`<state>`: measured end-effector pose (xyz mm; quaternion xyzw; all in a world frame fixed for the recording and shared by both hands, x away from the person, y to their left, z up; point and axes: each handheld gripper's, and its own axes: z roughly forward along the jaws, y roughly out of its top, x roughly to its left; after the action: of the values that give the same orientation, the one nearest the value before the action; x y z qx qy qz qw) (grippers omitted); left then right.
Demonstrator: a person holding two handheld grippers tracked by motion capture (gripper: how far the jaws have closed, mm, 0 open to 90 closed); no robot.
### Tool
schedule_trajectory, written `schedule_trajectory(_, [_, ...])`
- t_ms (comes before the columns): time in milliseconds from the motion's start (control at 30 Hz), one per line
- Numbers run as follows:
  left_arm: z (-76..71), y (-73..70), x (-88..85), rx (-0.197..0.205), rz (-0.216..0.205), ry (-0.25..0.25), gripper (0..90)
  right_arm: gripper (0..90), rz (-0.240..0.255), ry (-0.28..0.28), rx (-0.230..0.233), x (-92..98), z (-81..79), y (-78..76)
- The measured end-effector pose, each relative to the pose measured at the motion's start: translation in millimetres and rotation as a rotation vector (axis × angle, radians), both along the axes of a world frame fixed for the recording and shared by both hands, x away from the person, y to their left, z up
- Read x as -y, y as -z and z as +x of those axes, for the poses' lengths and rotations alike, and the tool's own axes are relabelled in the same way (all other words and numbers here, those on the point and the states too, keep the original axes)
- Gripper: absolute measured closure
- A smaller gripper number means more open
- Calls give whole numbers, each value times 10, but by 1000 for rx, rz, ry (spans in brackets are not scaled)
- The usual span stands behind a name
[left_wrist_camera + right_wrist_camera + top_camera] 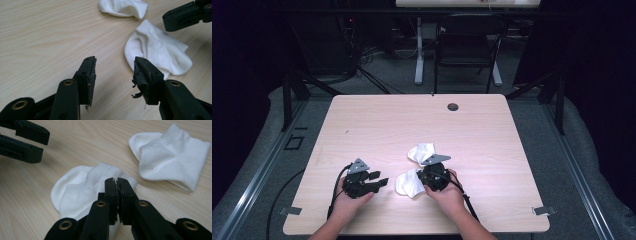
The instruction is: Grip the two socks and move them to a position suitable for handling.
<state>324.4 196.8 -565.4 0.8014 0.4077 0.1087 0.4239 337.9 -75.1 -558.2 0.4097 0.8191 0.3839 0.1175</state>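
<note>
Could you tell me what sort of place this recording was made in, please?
Probably a lab or studio set up for recording: a bare wooden table ringed by dark curtains, a black chair behind it, and cables trailing across the grey floor.

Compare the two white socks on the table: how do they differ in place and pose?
The near sock lies right at the right gripper, whose jaws are closed at its cuff edge; the far sock lies apart, untouched. The near sock sits closer to the person, the far sock farther up the table. Both are white, short and crumpled.
</note>
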Motion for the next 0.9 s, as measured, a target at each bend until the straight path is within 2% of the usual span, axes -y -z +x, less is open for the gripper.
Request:
schedule_trajectory(267, [6,-5,-20,-10,-11,2,526,900,-22,2,-18,-102,50,89])
schedule_trajectory(467, [-4,-1,2,-7,-1,6,525,900,-41,-5,-33,-139,46,170])
schedule_trajectory(600, [-13,4,24,-8,-6,20,522,900,-24,-8,-35,-129,24,186])
schedule_trajectory(700, [-26,7,43,-8,-2,30,521,900,-40,-26,-38,-130,-14,176])
schedule_trajectory(900, [-54,3,89,-2,7,53,528,900,-38,-52,-27,-122,-114,186])
